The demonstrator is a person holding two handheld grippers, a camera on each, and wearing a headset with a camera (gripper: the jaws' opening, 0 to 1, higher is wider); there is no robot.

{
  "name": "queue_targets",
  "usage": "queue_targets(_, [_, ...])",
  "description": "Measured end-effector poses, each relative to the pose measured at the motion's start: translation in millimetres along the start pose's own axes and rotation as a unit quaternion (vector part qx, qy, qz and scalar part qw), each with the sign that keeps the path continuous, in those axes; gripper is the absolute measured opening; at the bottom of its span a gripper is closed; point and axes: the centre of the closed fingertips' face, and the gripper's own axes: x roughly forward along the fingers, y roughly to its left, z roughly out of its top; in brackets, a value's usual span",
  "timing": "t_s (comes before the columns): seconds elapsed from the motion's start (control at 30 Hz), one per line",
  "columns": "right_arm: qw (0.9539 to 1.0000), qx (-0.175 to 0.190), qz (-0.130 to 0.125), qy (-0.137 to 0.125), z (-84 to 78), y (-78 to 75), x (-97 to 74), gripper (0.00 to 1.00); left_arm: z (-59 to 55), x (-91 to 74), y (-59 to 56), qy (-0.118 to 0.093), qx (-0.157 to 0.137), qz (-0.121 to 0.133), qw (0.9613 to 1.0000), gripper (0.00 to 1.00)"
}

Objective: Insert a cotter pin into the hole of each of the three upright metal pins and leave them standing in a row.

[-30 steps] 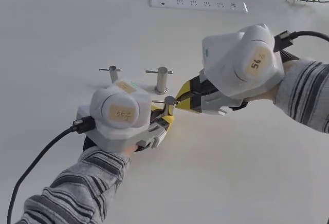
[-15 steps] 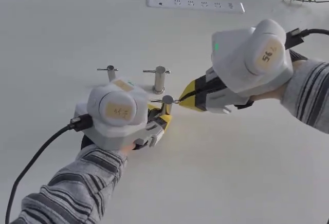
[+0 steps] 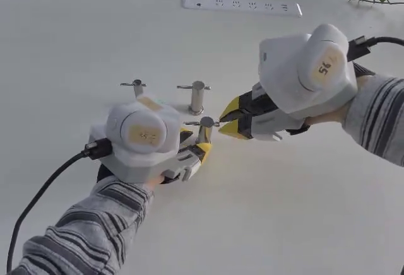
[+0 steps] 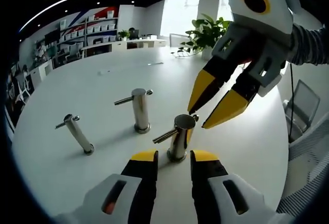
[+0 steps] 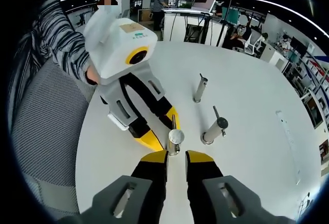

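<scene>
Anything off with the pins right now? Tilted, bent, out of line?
All three stand upright with a cotter pin through each. One oddity: the near pin, flanked by the left gripper, sits in front of the middle pin, not in line with it and the far-left pin.

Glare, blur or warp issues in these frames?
Head view: soft even light, white table nearly washed out, shadows faint, nearest pin sharp. Left gripper view: strong fisheye bend, window behind plant blown out. Right gripper view: same bend, no motion blur.
</scene>
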Motion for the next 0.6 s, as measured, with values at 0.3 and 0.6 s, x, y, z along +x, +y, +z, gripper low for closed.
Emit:
queue_targets(0.3, [0.9983,0.054,0.004,-0.024,7.9,-5.2,10.6,0.14,1.6,-14.5,2.6,-0.008,0.017,-0.006,0.9998,0.38])
queue_targets(0.6, [0.9969,0.073,0.010,-0.026,10.7,0.7,22.8,0.14,3.9,-28.3,-2.1,-0.016,0.016,-0.020,0.9995,0.50])
